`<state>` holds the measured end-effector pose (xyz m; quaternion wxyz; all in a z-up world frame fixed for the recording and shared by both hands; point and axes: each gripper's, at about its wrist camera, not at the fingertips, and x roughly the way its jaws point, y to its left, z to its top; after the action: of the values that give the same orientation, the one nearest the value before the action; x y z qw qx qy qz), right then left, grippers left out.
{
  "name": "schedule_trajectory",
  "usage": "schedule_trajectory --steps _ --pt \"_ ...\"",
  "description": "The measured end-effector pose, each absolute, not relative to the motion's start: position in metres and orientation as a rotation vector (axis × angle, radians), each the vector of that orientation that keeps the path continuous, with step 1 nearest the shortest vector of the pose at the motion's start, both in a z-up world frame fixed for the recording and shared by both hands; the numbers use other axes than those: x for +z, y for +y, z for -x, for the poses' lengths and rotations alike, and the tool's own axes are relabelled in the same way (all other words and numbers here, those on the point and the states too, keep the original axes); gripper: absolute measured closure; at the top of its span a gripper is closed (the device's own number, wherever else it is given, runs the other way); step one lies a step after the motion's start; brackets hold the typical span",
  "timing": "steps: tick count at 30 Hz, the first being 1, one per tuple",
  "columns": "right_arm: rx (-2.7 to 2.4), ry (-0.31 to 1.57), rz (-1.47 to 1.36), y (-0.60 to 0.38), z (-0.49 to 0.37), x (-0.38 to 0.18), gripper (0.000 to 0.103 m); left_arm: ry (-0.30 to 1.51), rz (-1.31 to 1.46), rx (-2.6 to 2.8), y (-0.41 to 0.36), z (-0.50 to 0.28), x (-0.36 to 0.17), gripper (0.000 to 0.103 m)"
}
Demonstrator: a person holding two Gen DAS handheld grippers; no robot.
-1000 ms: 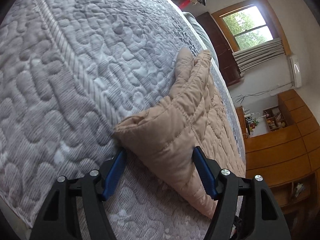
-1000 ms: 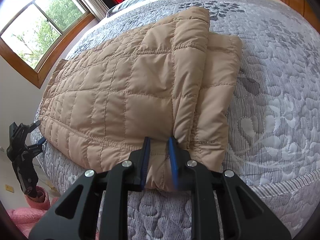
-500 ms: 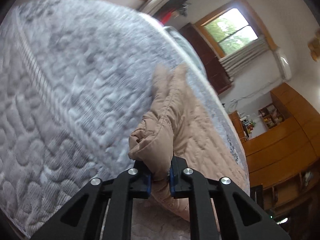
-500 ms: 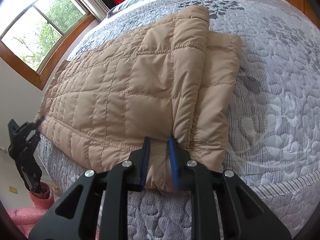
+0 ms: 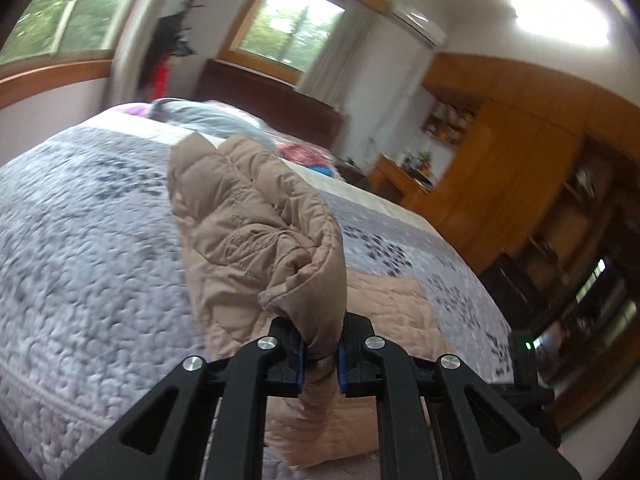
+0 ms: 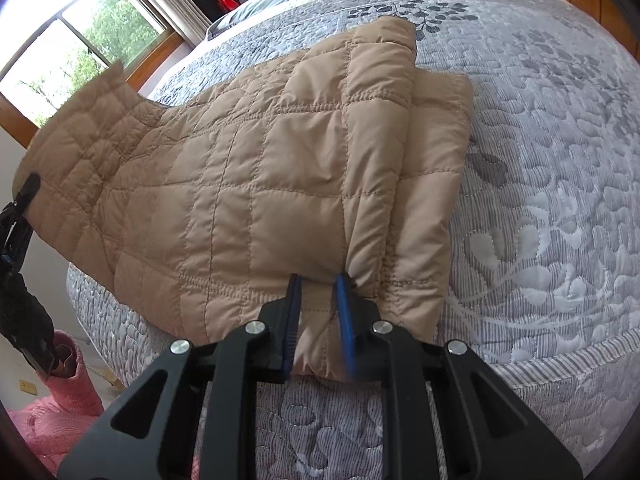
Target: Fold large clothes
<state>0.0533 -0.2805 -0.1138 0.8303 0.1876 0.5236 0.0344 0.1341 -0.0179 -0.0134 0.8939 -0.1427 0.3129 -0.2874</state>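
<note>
A tan quilted jacket (image 6: 280,168) lies on the grey floral bed quilt (image 6: 540,200), its right side folded in layers. My right gripper (image 6: 318,304) is shut on the jacket's near hem by the fold. My left gripper (image 5: 320,350) is shut on the jacket's far-left corner (image 5: 260,232) and holds it lifted off the bed, bunched and upright. In the right wrist view the left gripper (image 6: 18,216) shows at the far left with that raised corner (image 6: 76,120).
The bed's near edge (image 6: 560,360) curves below the jacket. A pink cloth (image 6: 52,408) lies on the floor at the left. Pillows (image 5: 208,116) and a dark headboard (image 5: 280,100) sit at the bed's far end. Wooden cabinets (image 5: 520,160) line the right wall.
My left gripper closed on the jacket's corner and raised it off the bed, swinging upward. The right gripper stays shut on the hem in the same place.
</note>
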Motion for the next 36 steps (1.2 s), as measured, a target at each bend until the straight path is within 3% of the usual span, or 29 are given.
schedule_trajectory --steps 14,25,31,36 --pt "0.092 1.117 -0.434 -0.288 -0.051 -0.116 0.087 0.878 0.076 -0.866 -0.134 -0.151 -0.060 0.092" --pt "0.083 1.134 -0.417 -0.282 -0.056 -0.118 0.087 0.971 0.024 -0.864 -0.144 -0.155 -0.112 0.090" --pt "0.076 1.146 -0.414 -0.282 -0.058 -0.119 0.085 0.980 0.075 -0.893 -0.135 -0.157 -0.105 0.088" --pt "0.071 1.159 -0.391 -0.279 -0.060 -0.117 0.083 0.999 0.142 -0.940 -0.111 -0.149 -0.086 0.080"
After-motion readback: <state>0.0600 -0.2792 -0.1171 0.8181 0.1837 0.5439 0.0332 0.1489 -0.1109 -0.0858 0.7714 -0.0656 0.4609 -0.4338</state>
